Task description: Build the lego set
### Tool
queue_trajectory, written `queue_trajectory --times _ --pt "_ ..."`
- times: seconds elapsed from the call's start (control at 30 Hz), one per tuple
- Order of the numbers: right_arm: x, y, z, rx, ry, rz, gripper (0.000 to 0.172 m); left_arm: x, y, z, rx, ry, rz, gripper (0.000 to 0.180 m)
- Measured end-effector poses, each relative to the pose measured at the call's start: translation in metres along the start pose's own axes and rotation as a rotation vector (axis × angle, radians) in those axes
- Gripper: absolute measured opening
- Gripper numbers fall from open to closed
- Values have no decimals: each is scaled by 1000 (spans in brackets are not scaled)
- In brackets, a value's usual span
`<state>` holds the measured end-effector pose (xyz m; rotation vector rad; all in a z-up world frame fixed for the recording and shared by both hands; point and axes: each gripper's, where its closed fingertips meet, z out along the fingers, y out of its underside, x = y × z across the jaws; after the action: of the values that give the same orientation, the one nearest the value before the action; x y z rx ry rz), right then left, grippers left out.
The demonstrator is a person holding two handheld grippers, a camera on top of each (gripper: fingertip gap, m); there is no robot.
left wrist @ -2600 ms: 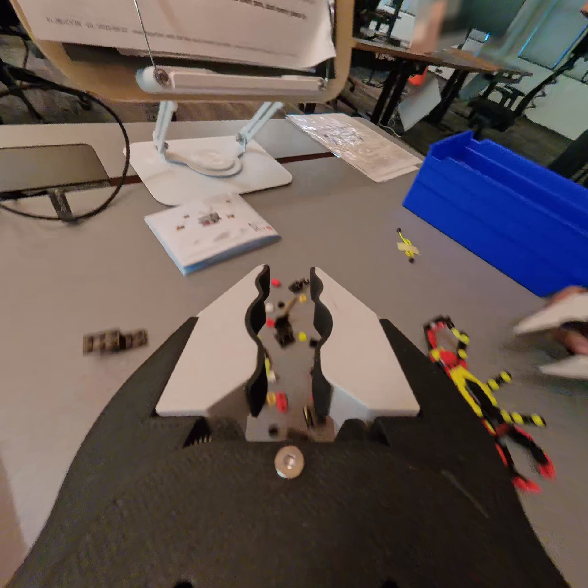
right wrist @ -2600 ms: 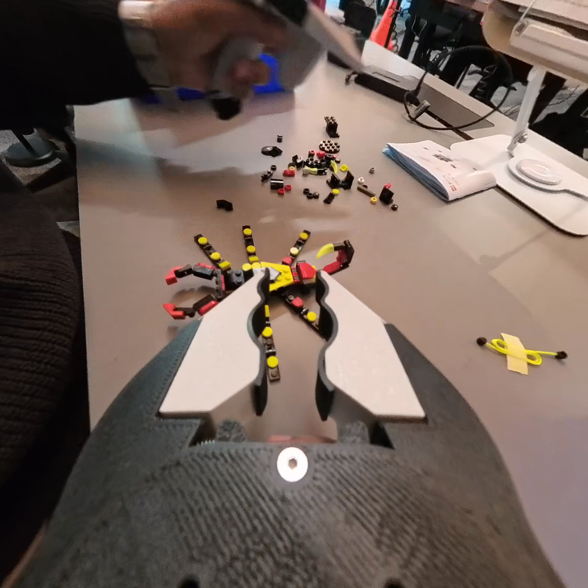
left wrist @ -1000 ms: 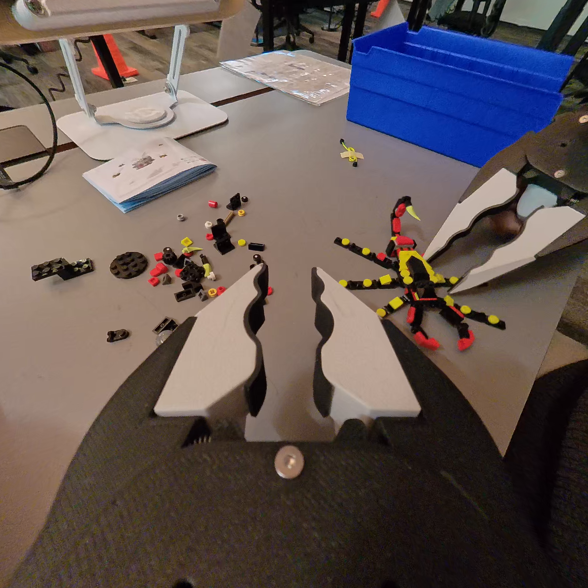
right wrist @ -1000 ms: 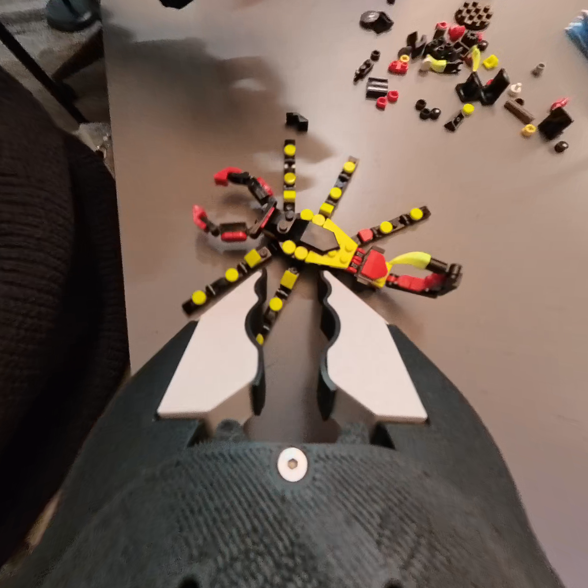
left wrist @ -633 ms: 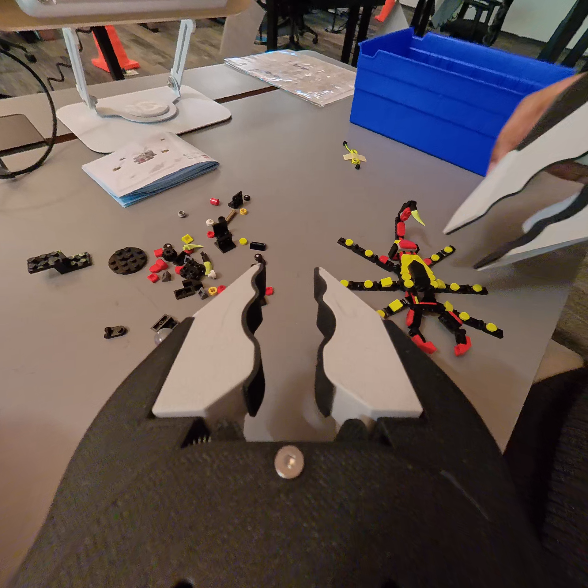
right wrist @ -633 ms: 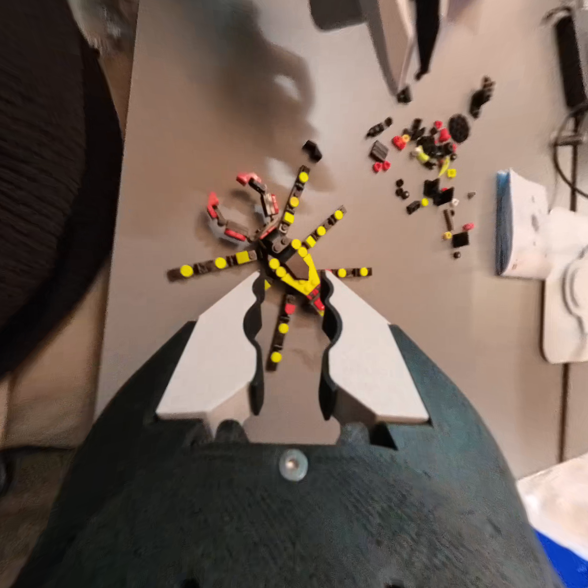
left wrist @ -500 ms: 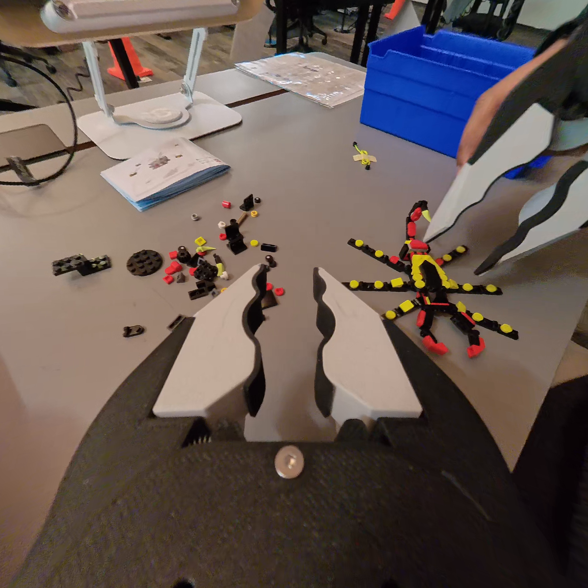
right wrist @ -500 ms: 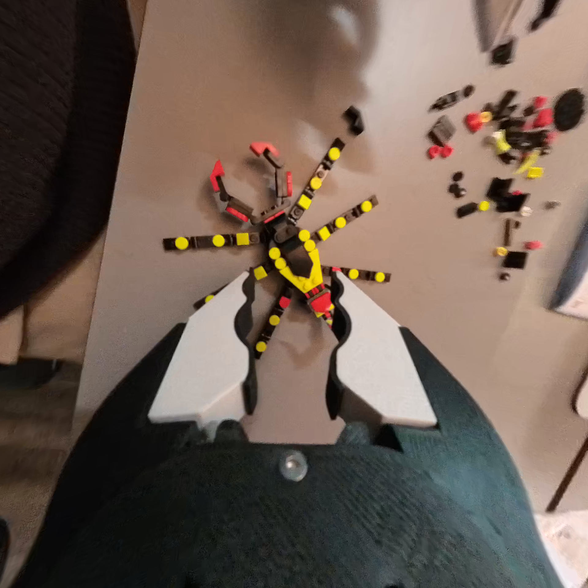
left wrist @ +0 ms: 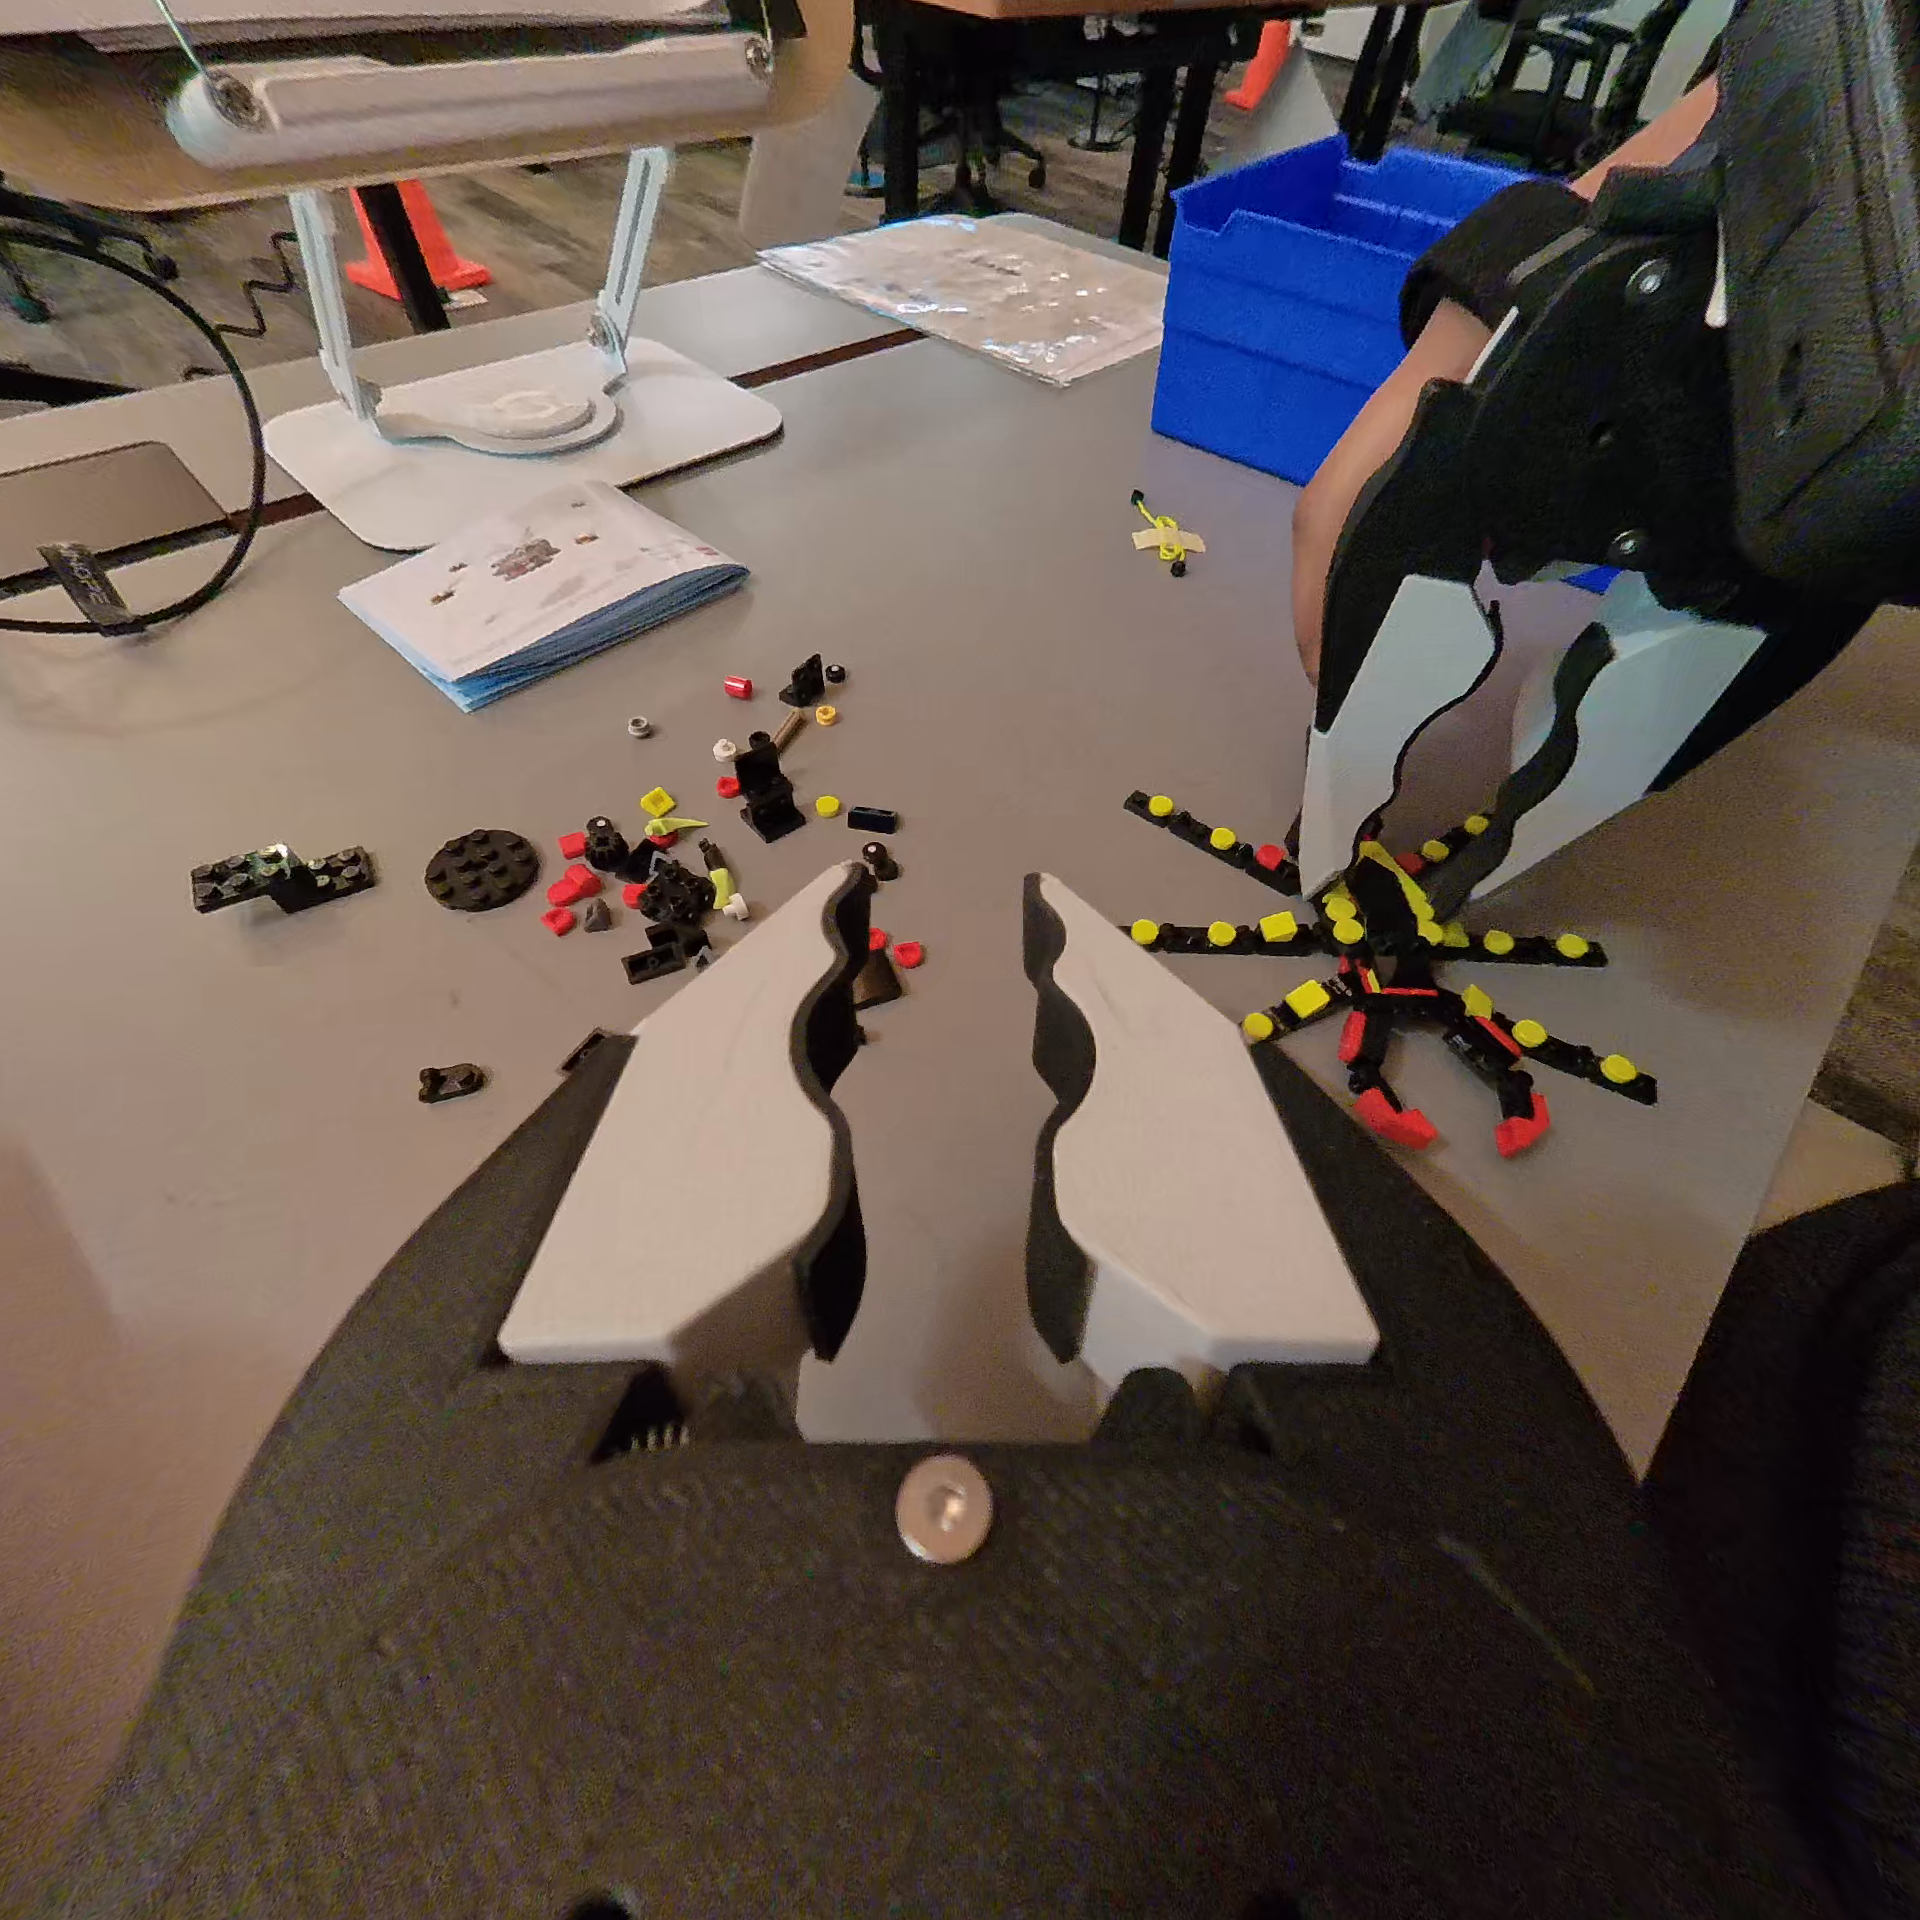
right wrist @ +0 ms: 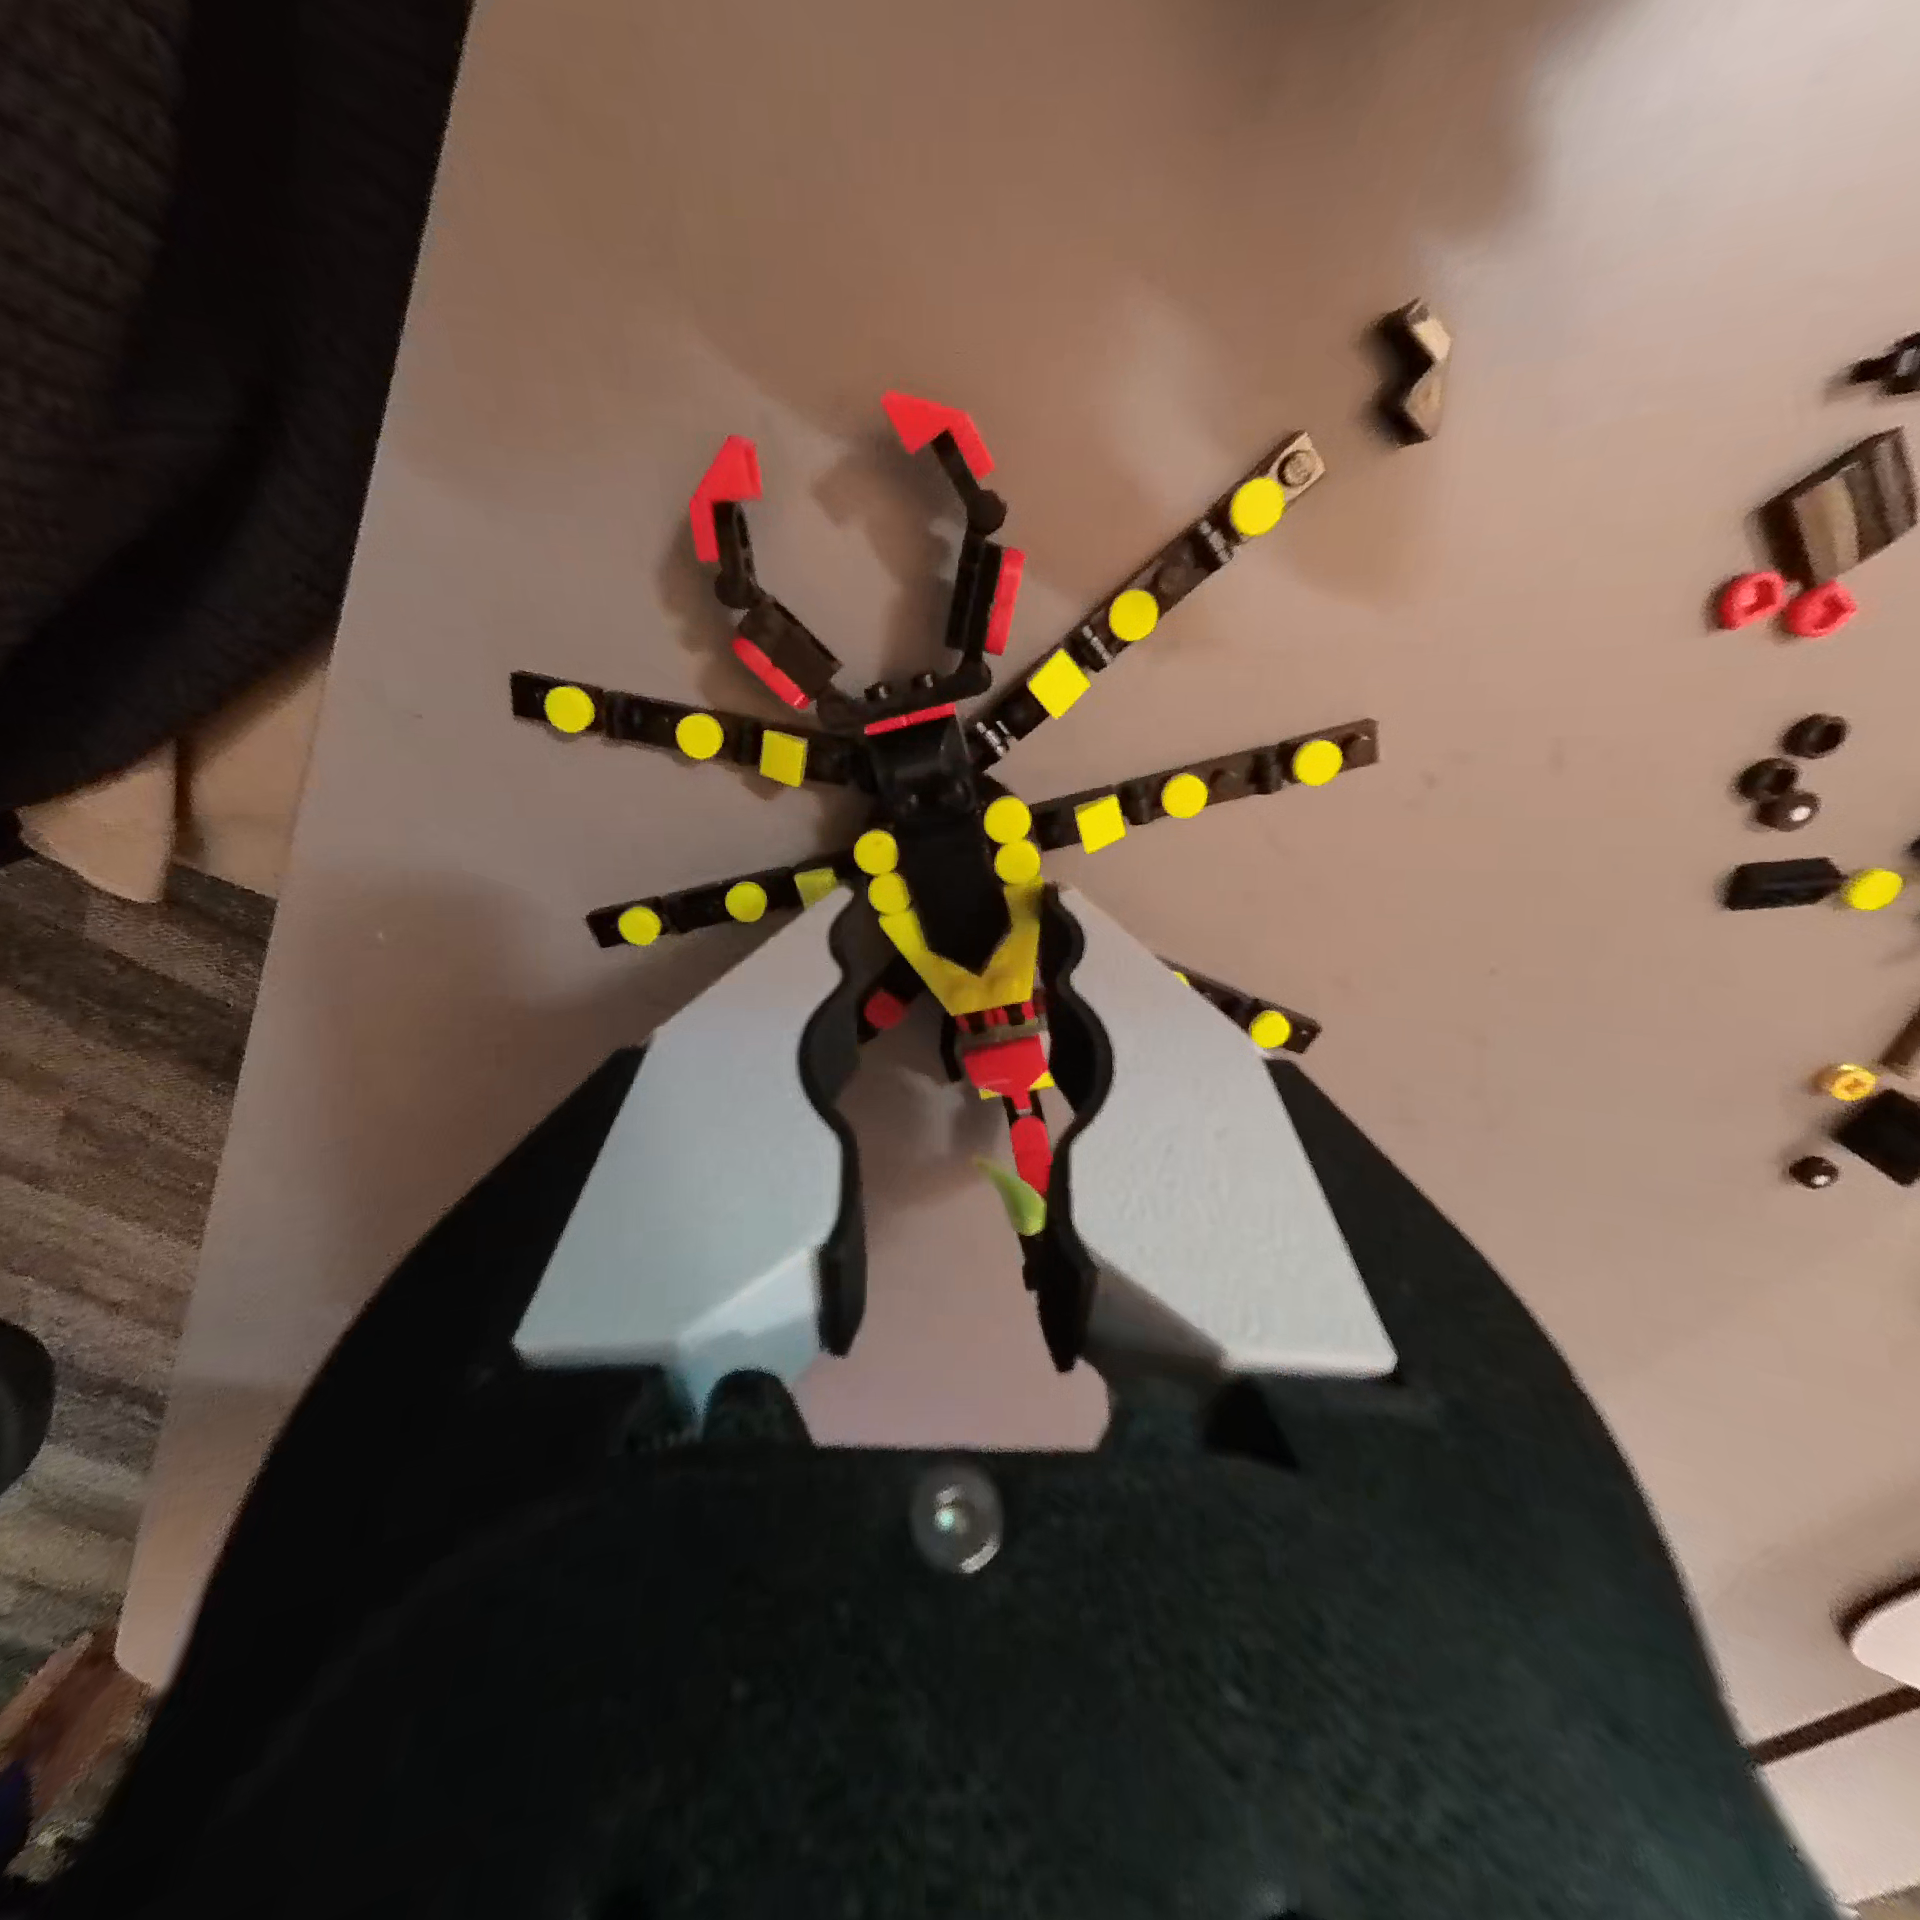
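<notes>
The black, yellow and red brick-built scorpion [right wrist: 940, 831] lies flat on the grey table [right wrist: 1455, 644], light and likely fragile. The right gripper [right wrist: 951, 914] straddles its stiffer rear body, jaws apart, not visibly pressing. The left gripper [left wrist: 940, 883] hovers beside the scorpion, jaws wide and empty.

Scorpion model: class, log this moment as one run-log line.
right gripper: open, jaws astride scorpion body | left gripper: open, empty, by loose bricks

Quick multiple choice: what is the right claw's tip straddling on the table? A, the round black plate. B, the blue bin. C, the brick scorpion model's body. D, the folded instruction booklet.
C: the right claw has its open fingers either side of the brick scorpion model, at the yellow and black body.
</notes>
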<state>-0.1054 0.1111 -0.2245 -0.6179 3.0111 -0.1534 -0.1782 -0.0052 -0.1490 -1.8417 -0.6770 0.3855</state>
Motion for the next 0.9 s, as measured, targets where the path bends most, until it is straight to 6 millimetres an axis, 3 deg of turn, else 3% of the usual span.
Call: queue_trajectory --times 0.03,0.33,0.57,0.73,0.9 --pt "0 0 0 2 1 4 31 1 -1 0 3 6 -5 27" --pt "1 2 -10 59 23 69 31 6 -1 0 4 27 -15 27" --pt "12 23 -62 108 122 182 31 3 -6 -3 28 5 -19 27" --pt "22 70 -129 91 268 317 31 10 -6 -2 25 1 45 27" --pt "16 167 -195 37 399 569 31 16 -4 -1 17 11 66 27"
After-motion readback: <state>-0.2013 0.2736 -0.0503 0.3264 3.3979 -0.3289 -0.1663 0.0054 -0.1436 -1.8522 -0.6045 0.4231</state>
